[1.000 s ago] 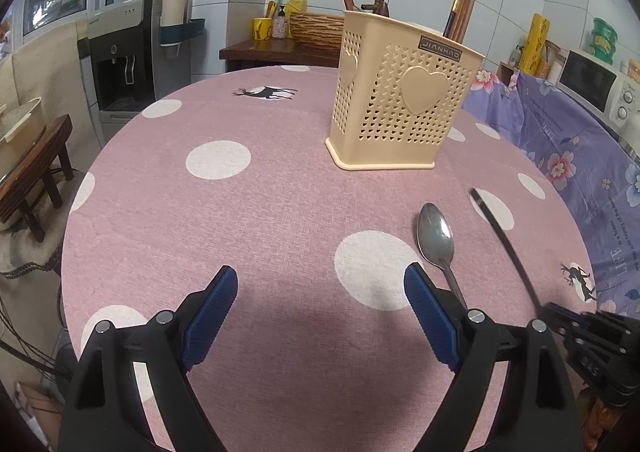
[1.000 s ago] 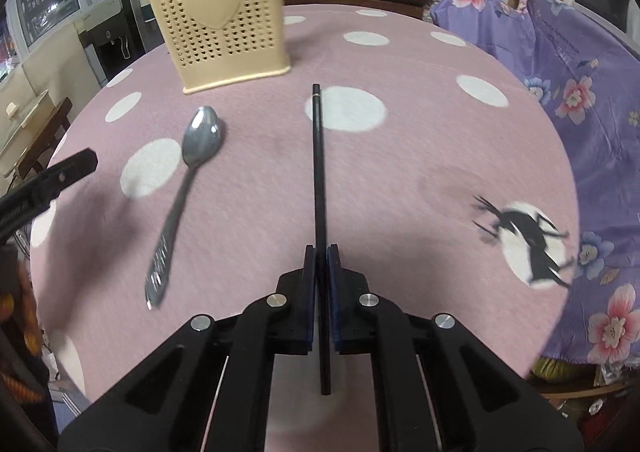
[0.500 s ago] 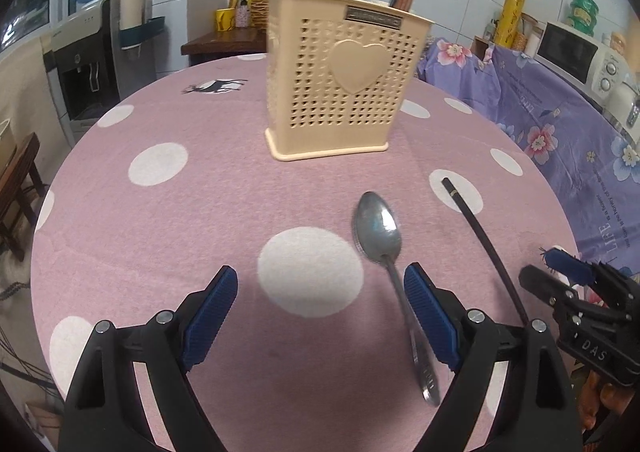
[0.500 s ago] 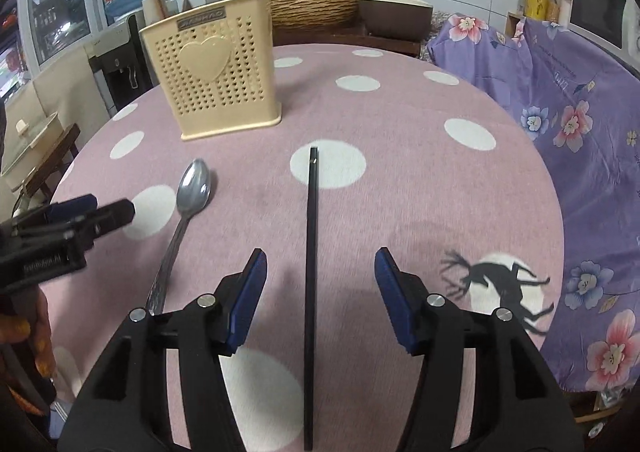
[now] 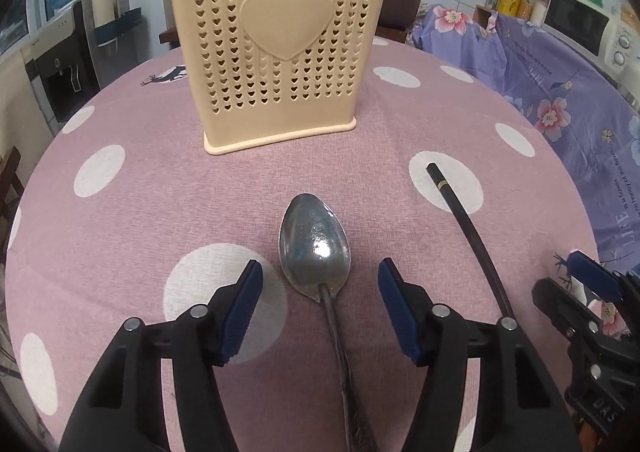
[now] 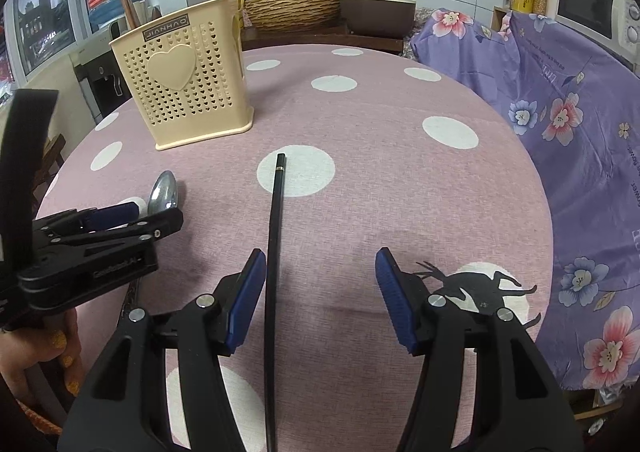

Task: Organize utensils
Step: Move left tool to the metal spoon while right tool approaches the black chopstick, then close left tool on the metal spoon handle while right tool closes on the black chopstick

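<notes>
**Spoon Straddled, Chopstick Let Go**

While the left gripper [image 5: 320,288] hung low over the pink dotted tablecloth [image 5: 132,220], its blue pads [image 5: 244,304] had just been closing and stood partway in, with the neck of the metal spoon [image 5: 314,246] lying between them but touched by neither. The handle ran back under the gripper and out of the bottom of the left wrist view; the bowl lay just ahead of the fingertips, face up, pointing toward the holder.

To take the spoon well, the judgement was that the pads should settle right down to the cloth and close on the thin neck squarely. The stem is narrow, flat and smooth, so a grip that is high or skewed would likely let it slip or twist. Centring the stem between the pads first would help.

Alongside, the right gripper [image 6: 320,292] stood half open and held nothing. The black chopstick [image 6: 276,252] lay flat on the cloth between its pads, close beside the left-hand one, though contact could not be told, its banded tip resting on a white dot farther out. A hand [image 6: 36,352] showed at the left edge of that view, beneath the left gripper.

Beyond both utensils stood the cream perforated utensil holder [image 5: 276,52], upright, well apart from the spoon, with wooden sticks already rising from its top.
</notes>
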`<state>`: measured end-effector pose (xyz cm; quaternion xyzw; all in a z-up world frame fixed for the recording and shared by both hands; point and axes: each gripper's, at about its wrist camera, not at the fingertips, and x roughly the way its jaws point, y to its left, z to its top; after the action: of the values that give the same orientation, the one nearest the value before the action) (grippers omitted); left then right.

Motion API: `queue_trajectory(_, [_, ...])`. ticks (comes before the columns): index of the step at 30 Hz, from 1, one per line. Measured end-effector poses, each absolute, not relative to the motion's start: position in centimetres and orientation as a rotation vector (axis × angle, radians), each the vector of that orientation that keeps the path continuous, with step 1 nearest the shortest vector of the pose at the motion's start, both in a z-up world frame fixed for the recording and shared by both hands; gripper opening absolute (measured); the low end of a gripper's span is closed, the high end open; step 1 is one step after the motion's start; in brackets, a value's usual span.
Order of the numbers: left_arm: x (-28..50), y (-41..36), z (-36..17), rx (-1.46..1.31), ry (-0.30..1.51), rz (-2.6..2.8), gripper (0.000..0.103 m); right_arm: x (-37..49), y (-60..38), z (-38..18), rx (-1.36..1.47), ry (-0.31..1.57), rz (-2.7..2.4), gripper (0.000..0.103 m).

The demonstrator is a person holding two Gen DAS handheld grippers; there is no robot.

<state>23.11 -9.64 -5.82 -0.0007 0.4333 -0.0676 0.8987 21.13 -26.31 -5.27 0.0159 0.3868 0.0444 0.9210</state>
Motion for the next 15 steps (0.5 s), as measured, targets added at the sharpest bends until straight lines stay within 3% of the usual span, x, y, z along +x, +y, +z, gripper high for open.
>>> queue_trajectory(5, [24.1, -10.2, -5.8, 0.029, 0.915, -0.107, 0.054, 21.1, -26.5, -5.4, 0.041, 0.795, 0.102, 0.058])
queue_trajectory(9, [24.6, -10.2, -5.7, 0.038, 0.918, -0.103, 0.038, 21.3, -26.5, -5.5, 0.039, 0.8, 0.105, 0.058])
queue_trajectory(15, [24.9, -10.2, -5.5, 0.028, 0.918, -0.144, 0.038, 22.3, -26.2, -5.6, 0.038, 0.813, 0.126, 0.058])
